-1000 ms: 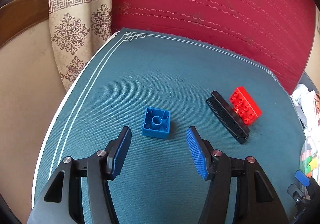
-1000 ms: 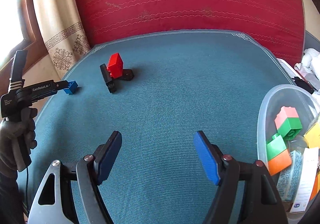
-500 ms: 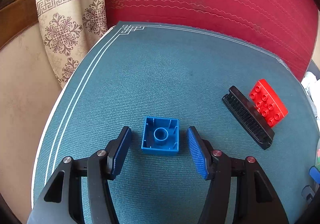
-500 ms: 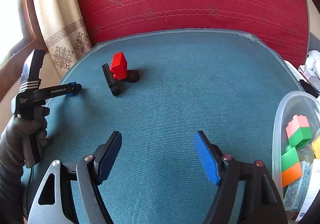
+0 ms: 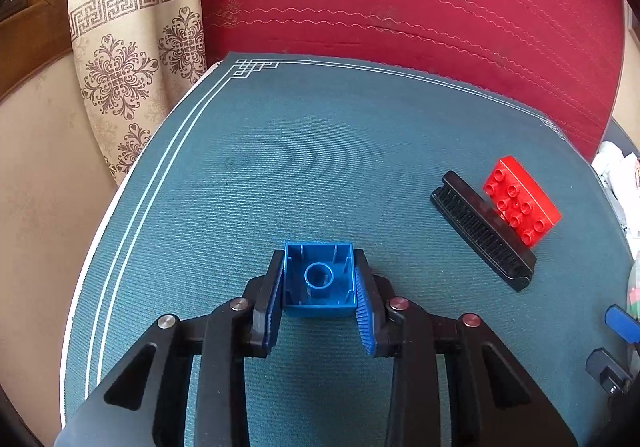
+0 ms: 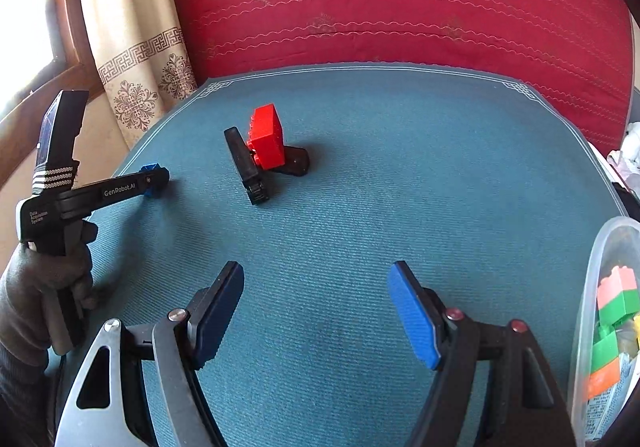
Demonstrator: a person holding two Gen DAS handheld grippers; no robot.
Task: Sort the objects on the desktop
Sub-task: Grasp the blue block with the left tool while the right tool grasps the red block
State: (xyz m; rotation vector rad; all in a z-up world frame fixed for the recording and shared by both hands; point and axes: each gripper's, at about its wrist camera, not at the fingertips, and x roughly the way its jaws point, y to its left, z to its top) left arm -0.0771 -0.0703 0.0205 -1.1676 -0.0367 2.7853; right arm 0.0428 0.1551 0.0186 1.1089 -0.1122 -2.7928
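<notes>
Left tongs are closing on the blue block; both pads sit flush against its side walls, so it reads as gripped. Block is square, no real long axis. It lies upside down on the teal mat covering the desk, hollow underside and centre tube facing up toward the camera, open face tipped slightly back toward the tongs. Whether it is lifted off the mat, can't tell.

Ahead and right of the left tongs: black brush, long axis running diagonally from far-left to near-right, bristles facing the tongs. Red brick leans on the far side of the brush, touching it, studs up, long axis roughly parallel to the brush.

Right tongs are wide apart with nothing between the pads, only bare mat. From here the brush and red brick are ahead and to the left, well apart from the tongs; the brick stands tilted against the brush. Further left, a gloved hand grips the handle of the left tongs, with the blue block just visible at their tip.

Right of the right tongs, at the edge of view: clear plastic tub holding green, pink and orange bricks.

Behind the mat: red quilted fabric, patterned curtain to the left.
</notes>
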